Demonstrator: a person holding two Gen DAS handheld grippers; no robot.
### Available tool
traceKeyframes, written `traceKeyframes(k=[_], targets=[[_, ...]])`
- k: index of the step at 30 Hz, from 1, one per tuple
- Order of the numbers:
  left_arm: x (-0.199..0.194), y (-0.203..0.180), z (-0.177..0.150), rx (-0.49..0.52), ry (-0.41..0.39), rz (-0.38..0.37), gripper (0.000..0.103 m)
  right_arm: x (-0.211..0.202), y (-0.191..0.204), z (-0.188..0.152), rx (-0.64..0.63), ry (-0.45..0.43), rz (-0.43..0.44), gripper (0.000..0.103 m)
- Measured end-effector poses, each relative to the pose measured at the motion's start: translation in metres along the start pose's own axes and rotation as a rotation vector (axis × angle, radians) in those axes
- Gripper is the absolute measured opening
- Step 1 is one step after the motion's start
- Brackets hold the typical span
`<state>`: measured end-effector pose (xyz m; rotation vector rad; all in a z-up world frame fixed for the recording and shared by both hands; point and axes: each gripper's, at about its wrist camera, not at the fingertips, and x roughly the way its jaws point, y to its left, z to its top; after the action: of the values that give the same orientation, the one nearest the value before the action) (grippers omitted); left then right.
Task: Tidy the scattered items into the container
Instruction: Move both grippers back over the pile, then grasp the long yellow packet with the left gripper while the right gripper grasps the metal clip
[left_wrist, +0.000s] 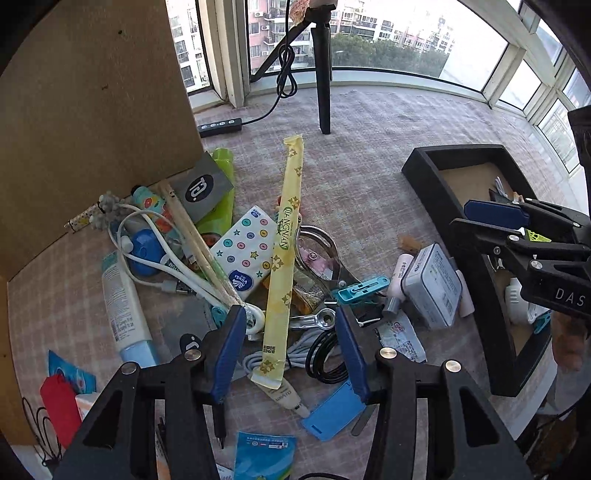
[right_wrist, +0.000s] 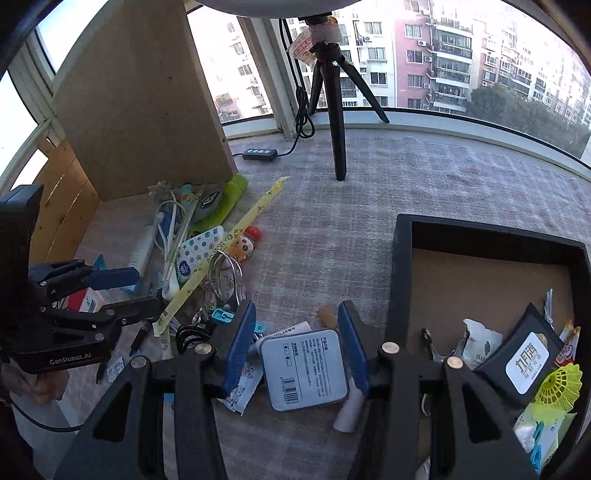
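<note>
A heap of small items lies on the checked cloth. In it are a long yellow sachet, a star-patterned tissue pack, a white tube, white and black cables, a teal clip and a grey tin. My left gripper hangs open over the heap, the yellow sachet's lower end lying between its blue pads without touching them. My right gripper is open above the grey tin, beside the black container. In the container lie a black pouch, a yellow shuttlecock and packets.
A brown board stands upright behind the heap on the left. A black tripod and a power strip with its cord stand at the back by the windows. Bare cloth lies between the heap and the container.
</note>
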<state>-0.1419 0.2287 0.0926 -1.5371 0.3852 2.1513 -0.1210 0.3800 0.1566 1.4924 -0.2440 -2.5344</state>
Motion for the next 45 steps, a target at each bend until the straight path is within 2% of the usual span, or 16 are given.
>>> traceKeyframes(k=[4, 18, 20, 23, 31, 33, 35, 36, 42, 45], targets=[[0.014, 0.0, 0.003, 0.053, 0.028, 0.038, 0.047, 0.025, 0.016, 0.009, -0.011, 0.046, 0.041, 0.044], [0.048, -0.001, 0.017, 0.154, 0.081, 0.061, 0.047, 0.094, 0.036, 0.02, -0.017, 0.173, 0.113, 0.036], [0.052, 0.0, 0.02, 0.146, 0.091, 0.064, 0.046, 0.1, 0.037, 0.021, -0.017, 0.185, 0.114, 0.035], [0.061, 0.002, 0.022, 0.144, 0.106, 0.08, 0.039, 0.109, 0.038, 0.023, -0.014, 0.2, 0.111, 0.031], [0.07, 0.004, 0.031, 0.12, 0.106, 0.106, 0.035, 0.13, 0.039, 0.023, 0.02, 0.241, 0.128, 0.023], [0.07, 0.006, 0.032, 0.108, 0.094, 0.126, 0.02, 0.132, 0.038, 0.024, 0.04, 0.246, 0.144, 0.018], [0.068, 0.012, 0.033, 0.078, 0.087, 0.12, 0.014, 0.132, 0.038, 0.024, 0.055, 0.243, 0.161, 0.01], [0.068, 0.015, 0.033, 0.058, 0.085, 0.11, 0.012, 0.132, 0.038, 0.023, 0.059, 0.238, 0.16, 0.01], [0.057, 0.025, 0.027, 0.004, 0.053, 0.109, 0.01, 0.124, 0.035, 0.019, 0.105, 0.199, 0.149, 0.008], [0.046, 0.025, 0.023, -0.014, 0.026, 0.102, 0.01, 0.11, 0.029, 0.018, 0.131, 0.17, 0.159, 0.004]])
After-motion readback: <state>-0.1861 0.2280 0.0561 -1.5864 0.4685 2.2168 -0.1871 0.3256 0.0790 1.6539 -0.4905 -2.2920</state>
